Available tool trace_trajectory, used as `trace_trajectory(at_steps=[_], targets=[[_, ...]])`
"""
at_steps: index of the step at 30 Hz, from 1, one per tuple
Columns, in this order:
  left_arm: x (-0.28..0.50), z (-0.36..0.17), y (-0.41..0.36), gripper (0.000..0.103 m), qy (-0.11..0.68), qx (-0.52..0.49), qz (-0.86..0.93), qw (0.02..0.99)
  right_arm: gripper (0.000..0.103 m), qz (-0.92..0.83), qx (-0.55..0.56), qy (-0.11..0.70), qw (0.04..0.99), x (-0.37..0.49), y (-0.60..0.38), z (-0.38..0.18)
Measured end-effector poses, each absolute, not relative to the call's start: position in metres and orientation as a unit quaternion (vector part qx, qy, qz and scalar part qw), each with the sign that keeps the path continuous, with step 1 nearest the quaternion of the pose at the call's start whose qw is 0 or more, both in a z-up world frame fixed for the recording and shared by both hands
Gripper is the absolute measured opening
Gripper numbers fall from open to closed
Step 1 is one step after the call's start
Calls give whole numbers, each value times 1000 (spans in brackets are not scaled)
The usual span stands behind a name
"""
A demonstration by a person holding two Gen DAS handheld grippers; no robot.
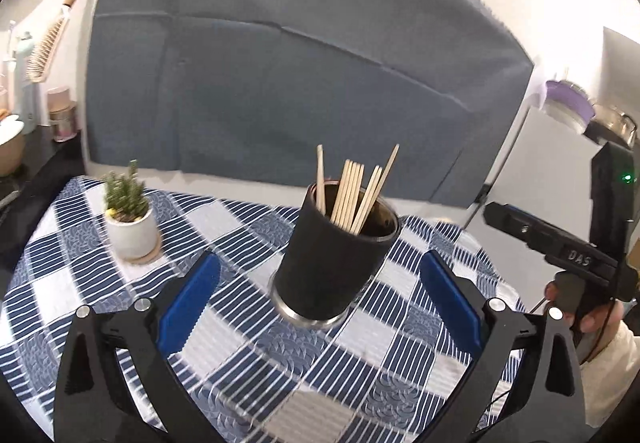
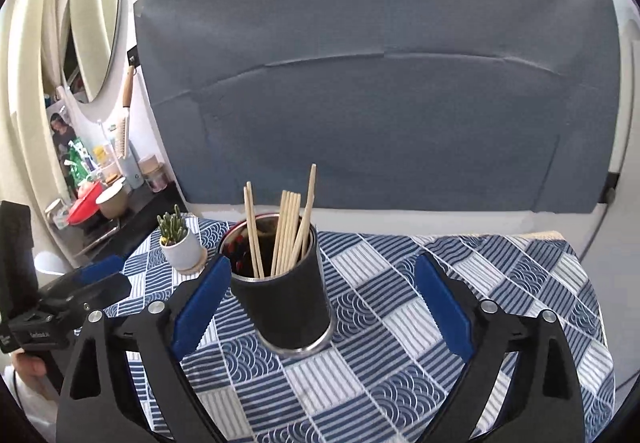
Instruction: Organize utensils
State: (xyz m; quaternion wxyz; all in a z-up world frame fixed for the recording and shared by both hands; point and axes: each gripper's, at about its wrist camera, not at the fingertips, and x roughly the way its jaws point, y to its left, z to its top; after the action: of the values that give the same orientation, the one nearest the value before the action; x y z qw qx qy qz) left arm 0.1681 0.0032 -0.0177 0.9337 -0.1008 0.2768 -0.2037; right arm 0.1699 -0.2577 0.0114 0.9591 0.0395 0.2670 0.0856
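Blue-and-white checked cloth [image 2: 400,363] covers the table you are working over, and a grey fabric panel [image 2: 380,83] hangs on the pale wall behind it. Your black cup [image 2: 286,303] stands upright on the cloth with the wooden chopsticks [image 2: 288,231] standing in it, leaning against its metal rim; a small potted plant [image 2: 180,247] on a coaster sits just beyond it to the left.

Your left gripper [image 1: 320,303] has its jaws spread wide, the cup between the blue pads but touching neither. Your right gripper [image 2: 320,307] is likewise wide open around the cup and holds nothing.

Only the right wrist view shows you the round mirror [image 2: 96,27] and the cluttered counter [image 2: 132,219] beneath it, and dark items inside the cup. Only the left wrist view shows the purple-lidded pot [image 1: 568,103] at far right.
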Motion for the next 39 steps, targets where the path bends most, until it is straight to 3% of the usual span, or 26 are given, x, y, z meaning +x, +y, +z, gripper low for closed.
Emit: trace_trajectory(at_steps=[5,12,19,31,39], targets=[[134,-5,-1,97,291,-72,-175,938,95,69,41,267,961,142,-258,17],[91,6,6,97,310,-119,-166,929,95,61,6,267,962,102,-255,28],[52,21,-9,97,305,-51,-148,939,95,82,-6,257,963,61,-251,32],[15,37,-17,97,324,-86,-170,927,95,79,25,257,963,15,-253,47],[-4,47,-19,97,322,-57,-126,936,95,67,4,263,962,-13,-236,57]])
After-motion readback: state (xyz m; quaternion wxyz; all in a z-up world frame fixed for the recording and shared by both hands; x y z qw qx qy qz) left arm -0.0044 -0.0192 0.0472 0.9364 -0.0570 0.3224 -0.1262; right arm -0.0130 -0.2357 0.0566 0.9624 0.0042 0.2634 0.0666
